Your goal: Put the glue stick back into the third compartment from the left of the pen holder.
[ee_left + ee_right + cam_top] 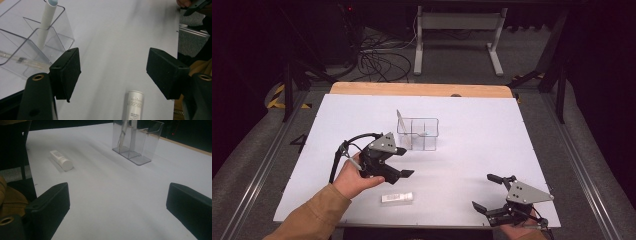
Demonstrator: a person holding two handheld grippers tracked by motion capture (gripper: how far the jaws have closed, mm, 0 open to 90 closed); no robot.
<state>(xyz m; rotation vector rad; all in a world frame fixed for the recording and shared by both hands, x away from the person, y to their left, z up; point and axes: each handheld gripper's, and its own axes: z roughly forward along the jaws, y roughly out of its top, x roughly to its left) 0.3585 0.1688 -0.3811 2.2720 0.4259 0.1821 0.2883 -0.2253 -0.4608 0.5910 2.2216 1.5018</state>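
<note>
Partly cropped white tube [133, 106], blurred clear organizer [137, 141]

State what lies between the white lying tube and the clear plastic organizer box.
In the right gripper view, only bare white table sheet lies between the white tube and the clear plastic organizer.

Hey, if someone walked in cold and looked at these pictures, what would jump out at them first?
Probably the clear plastic organizer standing near the middle of the white table, with a slim white tube upright in one compartment. Next, the small white tube lying flat near the front edge, just ahead of the left gripper, whose jaws stand open with nothing between them. The right gripper waits open at the front right corner.
</note>
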